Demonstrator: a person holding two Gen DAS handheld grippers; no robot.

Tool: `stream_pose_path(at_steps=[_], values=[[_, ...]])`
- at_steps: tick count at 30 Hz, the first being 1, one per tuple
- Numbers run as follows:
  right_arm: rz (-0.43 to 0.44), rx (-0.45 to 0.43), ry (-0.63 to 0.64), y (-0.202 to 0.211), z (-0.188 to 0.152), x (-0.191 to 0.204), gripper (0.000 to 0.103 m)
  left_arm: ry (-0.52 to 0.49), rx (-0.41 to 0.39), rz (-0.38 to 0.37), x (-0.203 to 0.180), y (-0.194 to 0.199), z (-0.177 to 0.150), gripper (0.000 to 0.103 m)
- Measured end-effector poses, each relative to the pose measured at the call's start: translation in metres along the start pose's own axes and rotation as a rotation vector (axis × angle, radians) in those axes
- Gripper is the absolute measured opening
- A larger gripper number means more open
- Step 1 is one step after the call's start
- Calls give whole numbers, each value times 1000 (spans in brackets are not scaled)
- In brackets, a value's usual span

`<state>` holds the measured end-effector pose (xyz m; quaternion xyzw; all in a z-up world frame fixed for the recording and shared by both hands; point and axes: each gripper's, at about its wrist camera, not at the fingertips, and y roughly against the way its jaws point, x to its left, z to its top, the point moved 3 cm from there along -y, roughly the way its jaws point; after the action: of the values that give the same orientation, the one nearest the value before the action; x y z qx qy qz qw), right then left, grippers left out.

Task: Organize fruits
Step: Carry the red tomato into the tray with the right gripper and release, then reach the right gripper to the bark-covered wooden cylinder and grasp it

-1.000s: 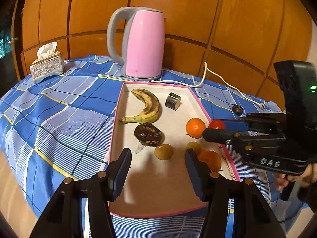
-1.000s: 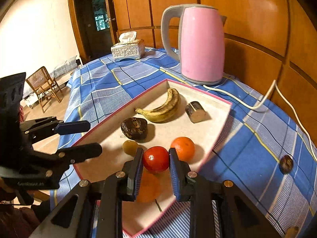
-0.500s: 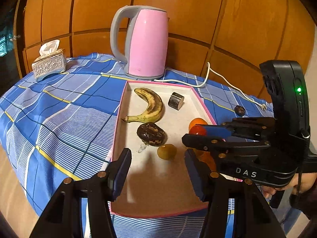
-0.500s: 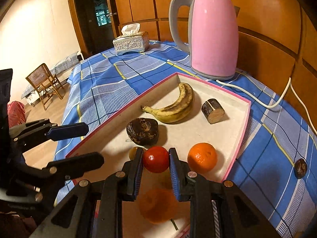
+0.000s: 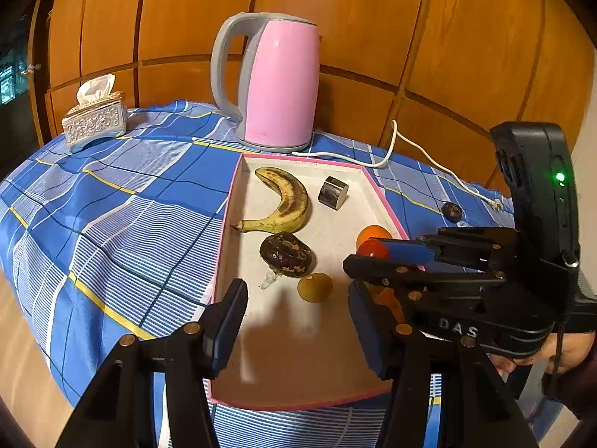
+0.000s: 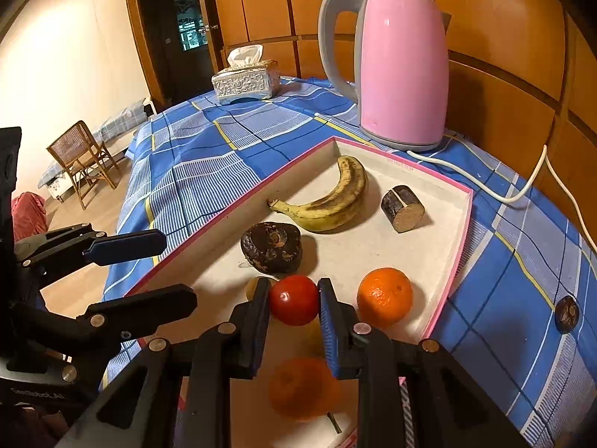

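Observation:
My right gripper (image 6: 293,298) is shut on a red tomato (image 6: 293,300) and holds it just above the near right part of the pink-rimmed white tray (image 6: 459,254). Under and beside it lie two oranges (image 6: 384,295) (image 6: 302,388). Farther in the tray are a banana (image 5: 287,201), a dark brown fruit (image 5: 286,254), a small yellow-green fruit (image 5: 314,287) and a cut dark piece (image 5: 333,192). My left gripper (image 5: 296,298) hovers open over the tray's near end, nothing between its fingers. A small dark fruit (image 5: 451,212) lies on the cloth outside the tray.
A pink kettle (image 5: 276,82) stands behind the tray, its white cord (image 5: 410,149) trailing right across the blue checked cloth. A silver tissue box (image 5: 95,119) sits at the far left. Wooden panels back the table. A chair (image 6: 82,156) stands on the floor beyond.
My right gripper carried the tomato inward over the tray and slightly down, past the orange, then held still. The left gripper stayed where it was, open.

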<state>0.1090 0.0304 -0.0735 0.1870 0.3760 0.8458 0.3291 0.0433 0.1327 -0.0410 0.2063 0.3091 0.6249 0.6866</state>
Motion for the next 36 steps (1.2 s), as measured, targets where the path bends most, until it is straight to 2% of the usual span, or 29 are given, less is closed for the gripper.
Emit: stream_pose_path(at_steps=[4, 6, 12, 21, 27, 36], values=[[-19, 8, -34, -5, 3, -6, 25, 3, 0, -1, 1, 0, 0, 57], [-33, 12, -55, -8, 3, -10, 31, 5, -1, -1, 2, 0, 0, 57], [-36, -1, -111, -3, 0, -19, 36, 8, 2, 1, 2, -1, 0, 57], [-100, -73, -171, 41, -20, -42, 36, -16, 2, -18, -8, 1, 0, 57], [-205, -90, -240, 82, -57, -80, 36, -48, 4, -48, -23, 2, 0, 57], [-399, -81, -440, 154, -139, -154, 36, -96, 14, -85, -43, -1, -2, 57]])
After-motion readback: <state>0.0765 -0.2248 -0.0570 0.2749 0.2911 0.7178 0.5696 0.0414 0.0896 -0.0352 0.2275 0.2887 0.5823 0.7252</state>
